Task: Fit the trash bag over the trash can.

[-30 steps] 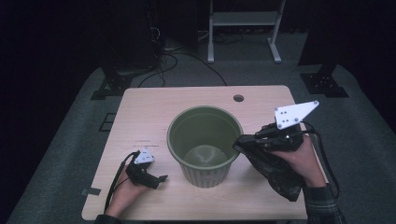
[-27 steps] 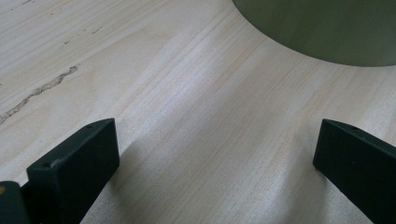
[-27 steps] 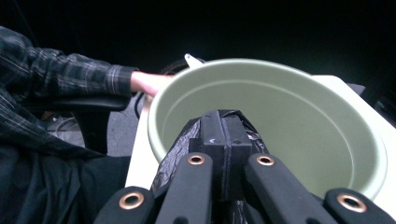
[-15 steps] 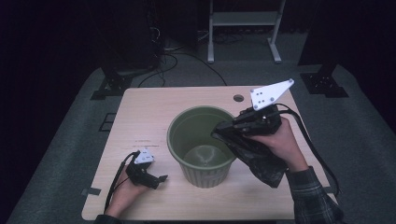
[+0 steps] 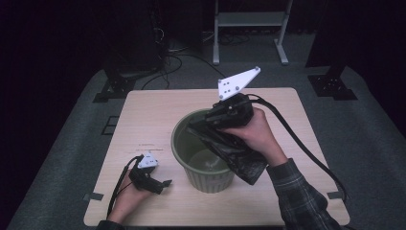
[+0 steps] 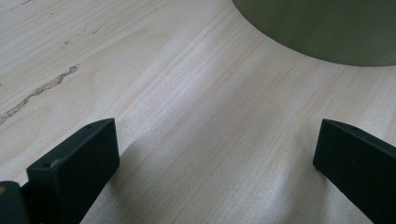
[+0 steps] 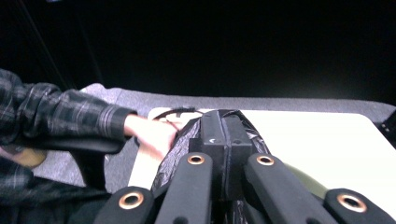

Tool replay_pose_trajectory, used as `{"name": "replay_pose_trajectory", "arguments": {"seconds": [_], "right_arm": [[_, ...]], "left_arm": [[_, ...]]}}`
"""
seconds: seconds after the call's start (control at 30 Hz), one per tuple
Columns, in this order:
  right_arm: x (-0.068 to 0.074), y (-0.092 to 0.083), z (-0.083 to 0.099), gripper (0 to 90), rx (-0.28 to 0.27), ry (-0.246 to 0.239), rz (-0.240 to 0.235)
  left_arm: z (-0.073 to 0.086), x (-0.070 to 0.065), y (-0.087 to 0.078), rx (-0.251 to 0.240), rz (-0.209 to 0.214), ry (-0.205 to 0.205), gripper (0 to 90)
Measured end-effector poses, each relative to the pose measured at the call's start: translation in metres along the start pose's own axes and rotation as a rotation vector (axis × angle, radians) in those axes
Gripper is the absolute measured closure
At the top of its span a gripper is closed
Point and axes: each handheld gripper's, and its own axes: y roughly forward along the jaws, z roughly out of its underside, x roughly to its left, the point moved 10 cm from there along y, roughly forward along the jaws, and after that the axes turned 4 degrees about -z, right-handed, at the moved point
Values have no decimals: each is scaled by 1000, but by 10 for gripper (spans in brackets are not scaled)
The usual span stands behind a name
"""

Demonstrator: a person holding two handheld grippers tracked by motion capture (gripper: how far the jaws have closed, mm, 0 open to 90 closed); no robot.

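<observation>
Now the right tongs (image 5: 203, 125) are clamped tight on a black bag (image 5: 232, 152), their jaws pressed together with the crinkled plastic pinched between them, as the right gripper view shows close up (image 7: 225, 135). The right hand (image 5: 256, 132) holds them above the bin (image 5: 203, 172), over its far right rim, pointing toward the bench's left side. The bag hangs from the jaws and trails back across the rim toward the near right corner of the bench (image 5: 158, 105), where its loose end lies against the plaid sleeve (image 5: 299, 191). Part of the bag is over the bin's mouth; the rest hangs outside the wall on the right.

The bin is green and ribbed, upright, standing just near of the bench's middle. Its inside looks bare apart from a pale glint at the bottom.

The left tongs (image 5: 165, 183) lie low at the near left of the bench, held in the left hand (image 5: 129, 194), pointing toward the bin's base. In the left gripper view the two black jaws stand wide apart (image 6: 210, 158) with nothing but bare wood between them, and the green wall of the bin (image 6: 317, 28) curves across the top right corner, a little way off from the tips.

A thick cable (image 5: 306, 148) runs from the right tongs over the right side of the bench and off its near right edge.
</observation>
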Motion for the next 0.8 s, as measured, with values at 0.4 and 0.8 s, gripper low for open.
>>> {"name": "replay_pose_trajectory", "arguments": {"seconds": [0.4,0.8], "right_arm": [[-6,41,-36,898,-42,-16,-36],[-8,70,-53,898,-41,-24,-65]], "left_arm": [[0,0,0,0,0,0,0],[0,0,0,1,3,1,0]]}}
